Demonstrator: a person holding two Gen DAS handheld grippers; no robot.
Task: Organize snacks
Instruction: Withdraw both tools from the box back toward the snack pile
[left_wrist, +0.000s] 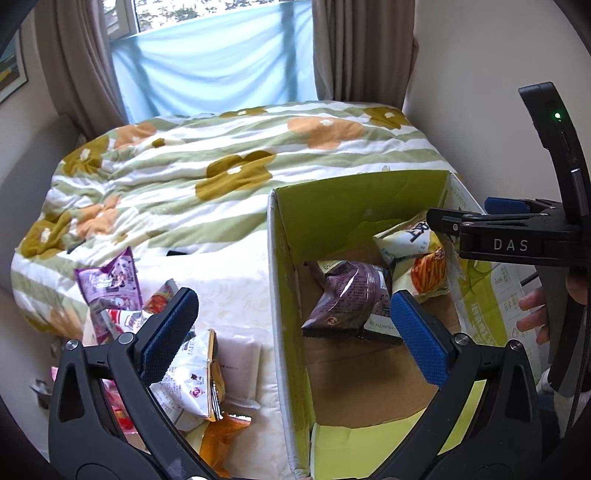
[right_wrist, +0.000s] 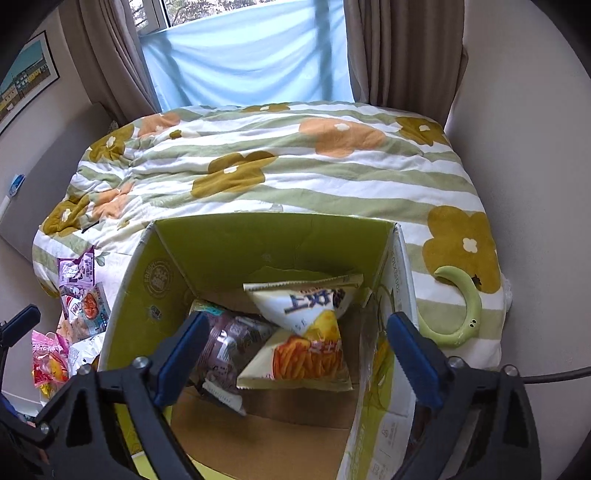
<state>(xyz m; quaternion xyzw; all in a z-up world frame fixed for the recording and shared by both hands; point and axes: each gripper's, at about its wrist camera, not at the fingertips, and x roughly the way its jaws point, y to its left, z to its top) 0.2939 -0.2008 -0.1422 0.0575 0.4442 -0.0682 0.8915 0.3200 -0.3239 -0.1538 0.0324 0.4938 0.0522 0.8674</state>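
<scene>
Now both my grippers, left gripper (left_wrist: 293, 334) and right gripper (right_wrist: 297, 354), stand wide with nothing between the jaws. Two snack bags (right_wrist: 306, 332) lie in the box (right_wrist: 236, 243); next I must reach the loose snacks (left_wrist: 192, 373) beside it.

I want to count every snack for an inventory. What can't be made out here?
- Pile of packets beside the box: left wrist view, overlapped and hidden by the left tool.
- Same pile, right wrist view: cut off by the box wall and frame edge.
- Purple packet: partly behind the right tool; print too small.
- Box floor nearest the camera: hidden by both tools.
</scene>
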